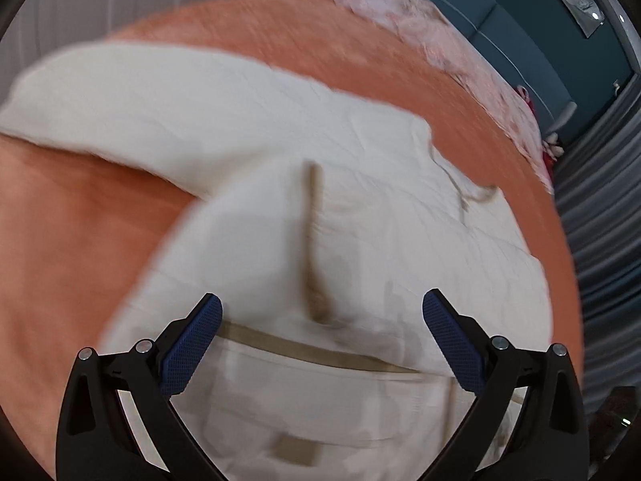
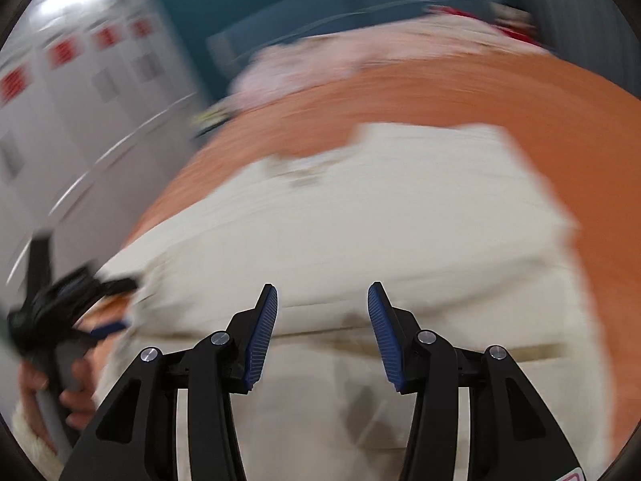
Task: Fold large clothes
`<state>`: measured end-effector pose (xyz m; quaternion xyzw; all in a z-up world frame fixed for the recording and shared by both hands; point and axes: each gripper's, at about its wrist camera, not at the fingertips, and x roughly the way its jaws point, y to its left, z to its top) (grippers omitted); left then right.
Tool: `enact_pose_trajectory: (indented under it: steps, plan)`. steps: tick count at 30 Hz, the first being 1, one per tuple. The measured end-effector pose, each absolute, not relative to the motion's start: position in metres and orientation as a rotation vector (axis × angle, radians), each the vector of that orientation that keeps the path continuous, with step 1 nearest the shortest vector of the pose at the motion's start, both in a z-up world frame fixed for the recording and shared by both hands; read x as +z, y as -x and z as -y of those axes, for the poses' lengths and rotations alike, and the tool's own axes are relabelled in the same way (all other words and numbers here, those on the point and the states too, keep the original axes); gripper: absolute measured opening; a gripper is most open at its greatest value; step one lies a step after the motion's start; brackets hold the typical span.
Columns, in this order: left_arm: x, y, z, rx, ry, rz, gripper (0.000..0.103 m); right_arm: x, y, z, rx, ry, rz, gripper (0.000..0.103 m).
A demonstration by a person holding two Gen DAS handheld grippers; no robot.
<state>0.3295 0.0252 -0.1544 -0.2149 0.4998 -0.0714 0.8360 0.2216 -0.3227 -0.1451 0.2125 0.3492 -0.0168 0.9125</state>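
Note:
A large cream garment (image 1: 360, 208) with tan trim lies spread on an orange bed cover (image 1: 72, 232); one sleeve reaches off to the upper left. My left gripper (image 1: 322, 300) hovers over its near part, open wide, with nothing between the blue pads. In the right wrist view the same garment (image 2: 400, 216) fills the middle, blurred. My right gripper (image 2: 322, 287) stands open just above it, with only cloth below the gap. At the left edge of that view a hand (image 2: 76, 397) holds the left gripper (image 2: 108, 326) at the garment's edge.
A pink fluffy blanket (image 1: 440, 40) lies along the bed's far side, with a teal wall (image 1: 500, 12) behind it. Grey curtains (image 1: 601, 220) hang at the right. White cupboard doors (image 2: 80, 92) stand left of the bed. Bare orange cover (image 2: 601, 200) surrounds the garment.

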Motion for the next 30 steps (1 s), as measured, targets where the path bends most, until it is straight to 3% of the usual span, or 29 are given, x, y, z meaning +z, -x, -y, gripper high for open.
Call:
enact_pose_trajectory:
  steps: [3, 5, 6, 7, 8, 9, 10, 12, 16, 20, 25, 30]
  plan:
    - [-0.166, -0.337, -0.01, -0.171, 0.486, -1.088, 0.093, -0.158, -0.214, 0.384, -0.18, -0.546, -0.721, 0.048]
    - [-0.169, -0.34, -0.004, -0.149, 0.466, -1.086, 0.071, -0.168, -0.216, 0.415, -0.239, -0.625, -0.722, 0.048]
    - [-0.17, -0.343, -0.001, -0.132, 0.446, -1.082, 0.052, -0.172, -0.215, 0.424, -0.25, -0.665, -0.718, 0.048]
    - [-0.17, -0.345, -0.001, -0.113, 0.432, -1.085, 0.046, -0.177, -0.216, 0.431, -0.248, -0.7, -0.712, 0.048]
    - [-0.169, -0.348, -0.002, -0.096, 0.423, -1.079, 0.03, -0.182, -0.22, 0.439, -0.256, -0.74, -0.707, 0.047]
    - [-0.168, -0.35, -0.003, -0.086, 0.417, -1.072, 0.019, -0.183, -0.223, 0.442, -0.267, -0.749, -0.703, 0.039]
    - [-0.166, -0.353, -0.004, -0.085, 0.409, -1.065, 0.015, -0.181, -0.229, 0.444, -0.273, -0.741, -0.698, 0.025]
    - [-0.159, -0.355, -0.009, -0.081, 0.382, -1.036, 0.012, -0.167, -0.238, 0.432, -0.275, -0.682, -0.665, 0.011]
    - [-0.144, -0.349, -0.01, -0.041, 0.253, -0.942, 0.011, -0.139, -0.233, 0.403, -0.275, -0.512, -0.579, 0.008]
    - [-0.17, -0.348, -0.004, -0.005, 0.153, -0.967, 0.011, -0.173, -0.253, 0.396, -0.333, -0.427, -0.747, 0.008]
    - [-0.184, -0.336, 0.008, 0.023, 0.053, -0.9, 0.013, -0.171, -0.251, 0.392, -0.413, -0.36, -0.794, 0.013]
    - [-0.188, -0.333, 0.013, 0.031, 0.028, -0.861, 0.015, -0.126, -0.212, 0.345, -0.482, -0.271, -0.6, 0.024]
